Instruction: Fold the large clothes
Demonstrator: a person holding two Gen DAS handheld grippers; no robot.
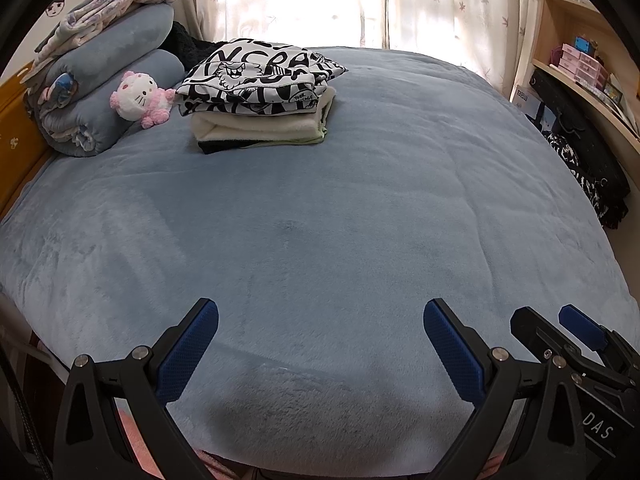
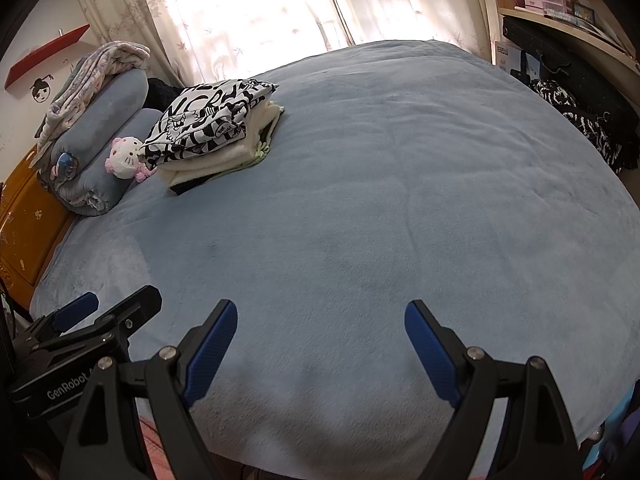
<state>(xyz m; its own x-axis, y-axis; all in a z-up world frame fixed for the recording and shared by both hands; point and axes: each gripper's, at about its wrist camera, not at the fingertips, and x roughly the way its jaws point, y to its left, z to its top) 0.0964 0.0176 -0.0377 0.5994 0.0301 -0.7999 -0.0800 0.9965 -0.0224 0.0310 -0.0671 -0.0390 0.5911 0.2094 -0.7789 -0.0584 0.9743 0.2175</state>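
With both the left gripper [image 1: 320,316] and the right gripper [image 2: 320,318] spread wide and empty over the bare blue bedspread [image 1: 360,208], the folded stack [image 1: 260,100] by the pillows seems done, so fetching the dark garment [image 1: 584,176] off the bed's edge looks next

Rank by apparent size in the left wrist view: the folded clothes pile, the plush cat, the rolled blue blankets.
1. Rolled blue blankets, largest.
2. Folded clothes pile, close behind and slightly nearer the camera, so that order is uncertain.
3. Plush cat, clearly smallest.
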